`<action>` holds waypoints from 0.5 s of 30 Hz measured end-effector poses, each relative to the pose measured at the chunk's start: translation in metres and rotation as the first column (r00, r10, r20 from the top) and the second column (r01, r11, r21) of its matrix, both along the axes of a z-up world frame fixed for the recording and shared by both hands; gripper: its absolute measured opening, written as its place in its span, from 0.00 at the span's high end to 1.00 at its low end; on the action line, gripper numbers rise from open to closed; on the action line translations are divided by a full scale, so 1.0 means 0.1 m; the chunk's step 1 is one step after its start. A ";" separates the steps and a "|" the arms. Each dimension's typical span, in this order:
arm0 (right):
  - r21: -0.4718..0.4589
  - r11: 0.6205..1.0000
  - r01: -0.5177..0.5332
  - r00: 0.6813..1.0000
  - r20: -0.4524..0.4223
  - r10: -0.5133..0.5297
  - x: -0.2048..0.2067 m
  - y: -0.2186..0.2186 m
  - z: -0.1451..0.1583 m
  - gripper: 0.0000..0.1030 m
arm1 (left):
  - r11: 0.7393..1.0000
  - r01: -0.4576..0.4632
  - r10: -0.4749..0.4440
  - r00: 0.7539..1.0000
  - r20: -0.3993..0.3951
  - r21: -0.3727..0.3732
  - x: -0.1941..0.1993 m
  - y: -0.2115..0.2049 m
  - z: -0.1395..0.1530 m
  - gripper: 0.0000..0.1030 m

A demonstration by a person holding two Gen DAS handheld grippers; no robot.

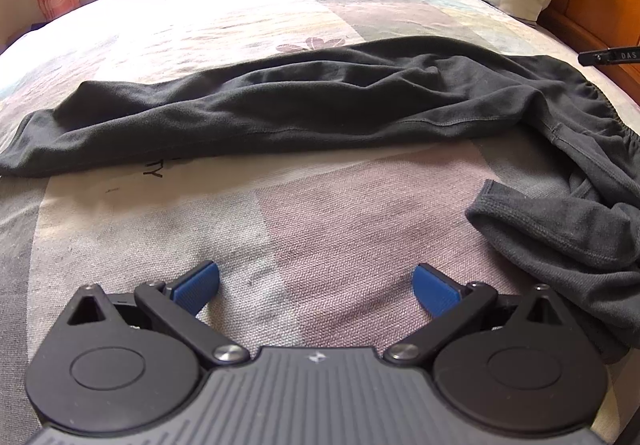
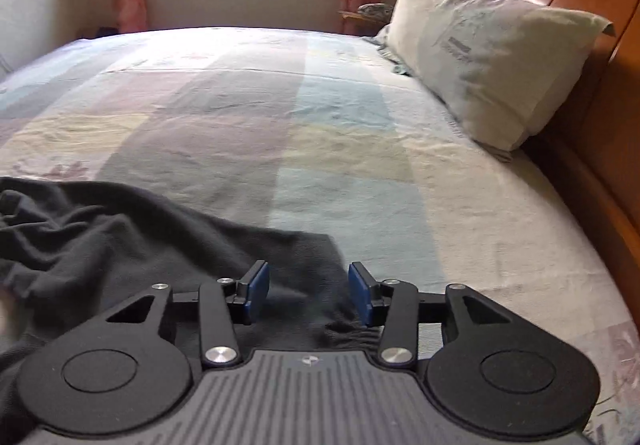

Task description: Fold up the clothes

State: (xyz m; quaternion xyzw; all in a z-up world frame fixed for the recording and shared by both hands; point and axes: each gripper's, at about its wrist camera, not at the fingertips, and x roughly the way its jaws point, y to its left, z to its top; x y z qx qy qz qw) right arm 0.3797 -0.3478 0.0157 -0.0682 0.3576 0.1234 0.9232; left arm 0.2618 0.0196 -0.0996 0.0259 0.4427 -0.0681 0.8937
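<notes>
On bed [image 1: 280,13], dark trousers [image 1: 304,101] sprawled unfolded, left gripper [image 1: 316,287] jaws wide apart over bedsheet, right gripper [image 2: 308,291] jaws parted over trouser edge, gripping nothing.

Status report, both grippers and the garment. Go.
Left gripper open over bare bedspread. Right gripper open above black pants, unfolded. Nothing blocking.

Dark grey trousers [image 1: 304,105] of soft matt knit cloth, bedsheet [image 1: 320,213] coarse woven cloth at 6 o'clock, pillow [image 2: 492,57] matt crumpled fabric, headboard [image 2: 592,5] glossy varnished wood at 2 o'clock, left gripper [image 1: 316,287] matt black plastic, ribbed blue pads, shiny metal pivots
</notes>
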 end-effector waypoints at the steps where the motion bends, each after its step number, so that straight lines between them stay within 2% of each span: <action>1: 0.016 1.000 -0.021 1.000 -0.021 0.021 0.01 0.05 -0.04 0.49 | 1.000 0.000 0.000 1.000 0.001 -0.001 0.00 0.00 0.00 0.01; 4: 0.030 0.999 -0.020 0.996 -0.086 0.022 0.08 0.14 -0.20 0.47 | 1.000 0.000 0.000 1.000 0.006 -0.004 -0.01 0.01 -0.01 0.01; 6: 0.015 0.999 0.053 0.989 -0.140 -0.050 0.22 0.08 -0.36 0.47 | 1.000 0.001 -0.001 1.000 0.008 -0.007 -0.02 0.01 -0.01 0.01; 7: 0.028 0.996 0.088 0.987 -0.135 -0.083 0.25 0.01 -0.36 0.48 | 1.000 0.003 -0.003 1.000 0.007 -0.008 -0.02 0.01 -0.01 0.01; 11: 0.216 0.964 0.156 0.988 -0.041 -0.151 0.20 -0.37 -0.12 0.48 | 1.000 0.012 -0.012 1.000 0.011 -0.012 -0.03 0.03 -0.01 0.01; 12: 0.217 0.958 0.185 0.982 -0.015 -0.186 0.20 -0.46 -0.07 0.48 | 1.000 0.013 -0.013 1.000 0.013 -0.009 -0.03 0.02 -0.01 0.01; 15: 0.096 0.954 0.283 0.959 -0.007 -0.284 0.31 -0.65 -0.13 0.48 | 1.000 0.006 -0.006 1.000 0.014 -0.006 -0.03 0.01 -0.01 0.01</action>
